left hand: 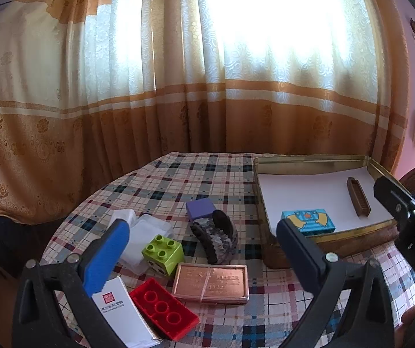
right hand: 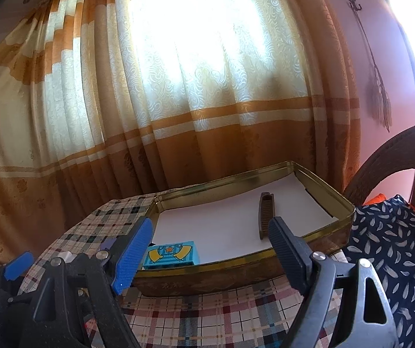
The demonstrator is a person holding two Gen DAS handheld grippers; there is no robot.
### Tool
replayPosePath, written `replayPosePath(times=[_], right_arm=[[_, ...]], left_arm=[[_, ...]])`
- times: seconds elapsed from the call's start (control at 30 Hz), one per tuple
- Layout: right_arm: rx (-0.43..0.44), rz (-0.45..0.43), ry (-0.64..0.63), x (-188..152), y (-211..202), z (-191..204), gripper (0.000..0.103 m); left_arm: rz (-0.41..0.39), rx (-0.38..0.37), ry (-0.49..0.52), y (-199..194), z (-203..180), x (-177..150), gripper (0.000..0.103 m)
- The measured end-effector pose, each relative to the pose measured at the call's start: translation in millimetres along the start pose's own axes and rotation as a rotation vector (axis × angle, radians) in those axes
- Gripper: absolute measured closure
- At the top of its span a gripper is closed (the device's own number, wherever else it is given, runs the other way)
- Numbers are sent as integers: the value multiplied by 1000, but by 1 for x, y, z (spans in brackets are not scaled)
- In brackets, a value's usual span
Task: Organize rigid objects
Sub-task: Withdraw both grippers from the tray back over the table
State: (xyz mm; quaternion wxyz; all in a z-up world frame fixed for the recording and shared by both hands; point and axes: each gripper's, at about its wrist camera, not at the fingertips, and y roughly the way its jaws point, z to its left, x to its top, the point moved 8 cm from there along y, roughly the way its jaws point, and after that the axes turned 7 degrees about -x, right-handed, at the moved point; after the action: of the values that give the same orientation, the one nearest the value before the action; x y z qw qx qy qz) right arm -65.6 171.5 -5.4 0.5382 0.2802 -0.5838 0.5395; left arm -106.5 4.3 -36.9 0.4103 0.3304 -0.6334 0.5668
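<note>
Both grippers, left gripper (left hand: 201,264) and right gripper (right hand: 210,253), hold their fingers spread and empty. The lime-green studded plastic brick (left hand: 163,253) sits near-left on the checked table (left hand: 161,179): probably light, stiff, slick; take its flat sides.

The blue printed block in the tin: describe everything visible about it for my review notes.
The blue block is a small box-shaped toy brick, plastic by its look, light blue with a printed picture: striped overalls, an orange star and two yellow arms. It lies printed face up on the white paper lining the gold tin, in the near corner, close to the front wall. The brown comb-like piece lies apart from it. No gripper touches it.
</note>
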Motion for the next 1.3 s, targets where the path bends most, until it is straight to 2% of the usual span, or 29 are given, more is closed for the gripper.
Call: replayPosePath(times=[0.27, 0.4, 0.7, 0.87, 1.03, 1.3], right_arm=[[5, 4, -1, -2, 0, 2, 19], [21, 21, 4, -5, 1, 6, 19], [51, 37, -1, -9, 1, 14, 19], [67, 39, -18, -10, -1, 21, 19], [98, 37, -53, -12, -3, 32, 19], [127, 45, -94, -15, -3, 42, 19]], left_arm=[[20, -4, -28, -1, 8, -4, 0], [68, -5, -48, 3, 15, -13, 0], [91, 44, -63, -6, 48, -21, 0], [131, 56, -114, -12, 77, -32, 0], [201, 68, -119, -14, 96, -48, 0], [331, 32, -151, 3, 93, -69, 1]])
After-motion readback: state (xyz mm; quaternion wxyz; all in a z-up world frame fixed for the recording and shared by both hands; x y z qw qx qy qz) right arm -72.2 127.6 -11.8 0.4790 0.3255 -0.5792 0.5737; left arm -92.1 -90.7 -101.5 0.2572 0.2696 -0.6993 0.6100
